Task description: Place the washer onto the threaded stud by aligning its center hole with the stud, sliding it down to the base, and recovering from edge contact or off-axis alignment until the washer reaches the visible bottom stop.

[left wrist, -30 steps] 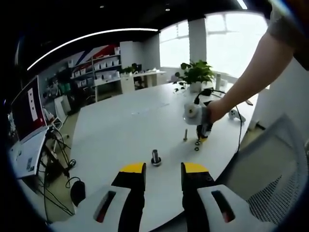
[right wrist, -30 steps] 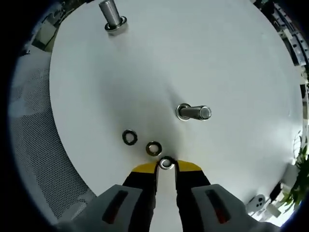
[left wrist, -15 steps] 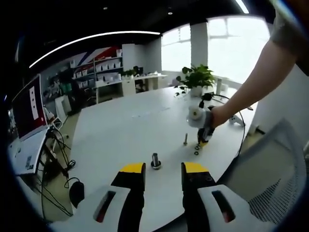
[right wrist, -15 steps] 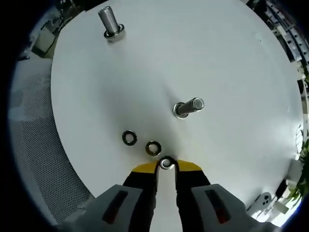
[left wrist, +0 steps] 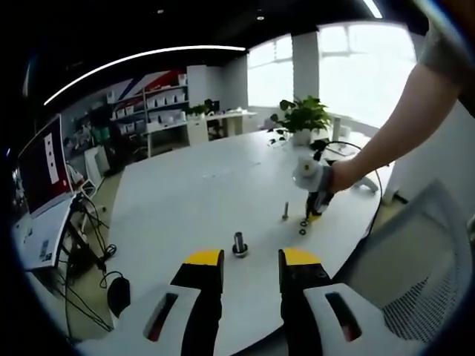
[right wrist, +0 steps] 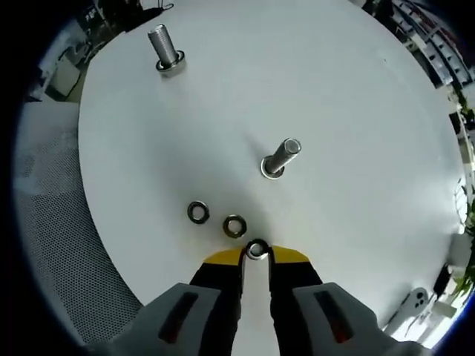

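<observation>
I see the white table (right wrist: 356, 96) spreading wide in the right gripper view, with a mesh chair (right wrist: 67, 245) just off its edge. On my left gripper (left wrist: 251, 261) the jaws stand apart with nothing between them, hovering over the near edge of the table, where the thicker stud (left wrist: 239, 243) stands upright just ahead of them. My right gripper (right wrist: 255, 256) is clamped on a washer (right wrist: 256, 250), pinched at the yellow jaw tips just above the table surface. The thin threaded stud (right wrist: 279, 158) rises from the middle of the table ahead of that washer, apart from it. Two loose washers (right wrist: 235, 225) (right wrist: 197, 213) lie flat side by side on the table, the nearer one just beside the held washer. In the left gripper view a person's hand (left wrist: 343, 175) holds the right gripper near the far edge, beside a potted plant (left wrist: 300, 117).
</observation>
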